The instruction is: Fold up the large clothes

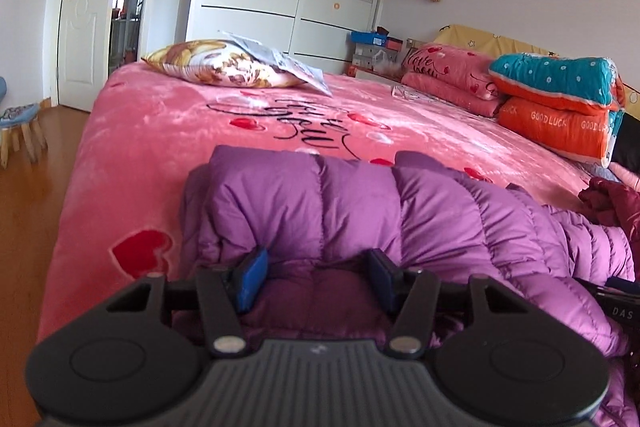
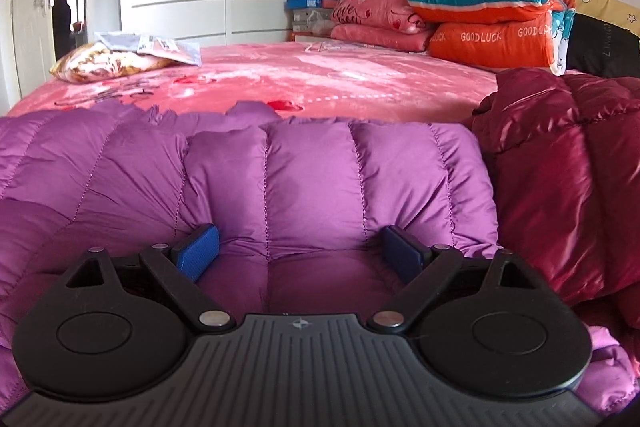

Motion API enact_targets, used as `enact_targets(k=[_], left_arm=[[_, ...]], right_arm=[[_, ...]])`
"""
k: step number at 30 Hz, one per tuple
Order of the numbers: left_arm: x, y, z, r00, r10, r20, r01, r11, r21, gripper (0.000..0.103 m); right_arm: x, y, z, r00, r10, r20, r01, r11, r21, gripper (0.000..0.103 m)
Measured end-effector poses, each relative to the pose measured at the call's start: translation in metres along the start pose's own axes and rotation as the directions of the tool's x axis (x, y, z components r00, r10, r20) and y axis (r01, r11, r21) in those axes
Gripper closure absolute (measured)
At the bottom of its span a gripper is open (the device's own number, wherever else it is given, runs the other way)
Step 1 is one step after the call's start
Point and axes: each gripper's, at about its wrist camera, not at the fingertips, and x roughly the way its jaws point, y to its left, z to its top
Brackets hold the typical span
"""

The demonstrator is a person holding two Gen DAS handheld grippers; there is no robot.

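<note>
Pinching a thick fold of the purple jacket is what both tongs seem to be doing — the blue pads of the left tongs are sunk into a bulge of padding, and the right tongs are pressed the same way into another part of it. The jaws stand rather wide, because the puffy cloth fills the gap. The jacket is lying on the near edge of the bed, on the pink blanket, with a dark red jacket touching it on the right.

Several risks can be judged from here. The smooth, air-filled cloth may slip out of the pads if it is pulled fast — only the outer layer may be caught. The fold may spring open again when released. The red jacket could be dragged along, and the near part could slide off the bed edge.
</note>
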Motion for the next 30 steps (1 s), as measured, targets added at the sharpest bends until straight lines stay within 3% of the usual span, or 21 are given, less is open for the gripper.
enact_targets(k=[18, 21, 26, 30], left_arm=[[-0.003, -0.01, -0.005, 0.999, 0.005, 0.035, -0.007, 0.998, 0.055, 0.045], [-0.017, -0.013, -0.002, 0.998, -0.005, 0.055, 0.001, 0.997, 0.079, 0.044], [-0.048, -0.029, -0.002, 0.994, -0.046, 0.102, 0.03, 0.988, 0.151, 0.043], [-0.074, -0.047, -0.008, 0.991, -0.1, 0.086, 0.085, 0.982, 0.169, 0.042]], right_arm=[[0.001, 0.004, 0.003, 1.0, -0.014, -0.024, 0.013, 1.0, -0.022, 0.0], [-0.015, 0.001, 0.005, 0.999, -0.015, -0.05, 0.012, 0.999, -0.042, 0.0], [-0.064, -0.012, -0.001, 0.998, -0.06, -0.023, 0.059, 0.998, -0.036, 0.0], [-0.098, -0.023, -0.019, 0.997, -0.066, -0.046, 0.066, 0.998, -0.006, 0.0]])
